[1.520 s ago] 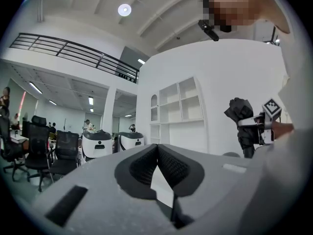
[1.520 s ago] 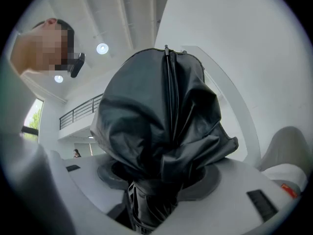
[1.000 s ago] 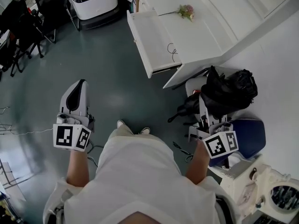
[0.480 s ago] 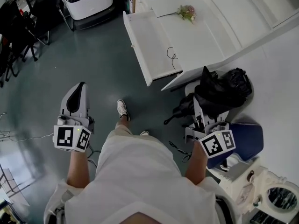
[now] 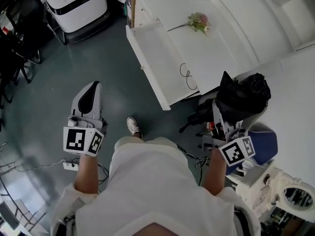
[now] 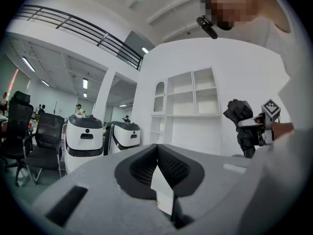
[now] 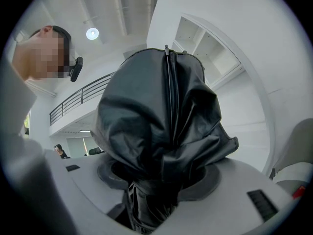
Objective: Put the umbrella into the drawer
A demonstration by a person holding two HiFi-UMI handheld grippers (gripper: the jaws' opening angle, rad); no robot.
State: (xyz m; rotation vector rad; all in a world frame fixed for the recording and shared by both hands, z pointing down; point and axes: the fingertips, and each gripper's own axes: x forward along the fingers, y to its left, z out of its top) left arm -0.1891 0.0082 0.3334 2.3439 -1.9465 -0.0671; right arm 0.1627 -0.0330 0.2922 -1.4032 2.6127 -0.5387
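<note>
A folded black umbrella (image 5: 242, 93) stands up out of my right gripper (image 5: 224, 109), which is shut on it low on the bundle. In the right gripper view the umbrella (image 7: 164, 126) fills the middle and hides the jaws of the right gripper (image 7: 161, 190). The white drawer (image 5: 147, 58) is pulled open from the white cabinet, ahead and between both hands. My left gripper (image 5: 93, 87) hangs over the grey floor left of the drawer, its pads together with nothing in them. The left gripper (image 6: 157, 151) view shows the umbrella (image 6: 240, 124) off to the right.
A pink flower (image 5: 199, 20) and a thin black cord (image 5: 186, 75) lie on the white cabinet top. White robot bases (image 5: 74, 4) and black chairs (image 5: 19, 18) stand at the back left. A blue seat (image 5: 263, 146) and a white machine (image 5: 280, 195) sit at the right. My shoe (image 5: 133, 127) is just before the drawer.
Both grippers have travelled forward with the person's step, and the drawer and cabinet now lie closer. The umbrella stays in the right gripper. The left gripper stays shut.
</note>
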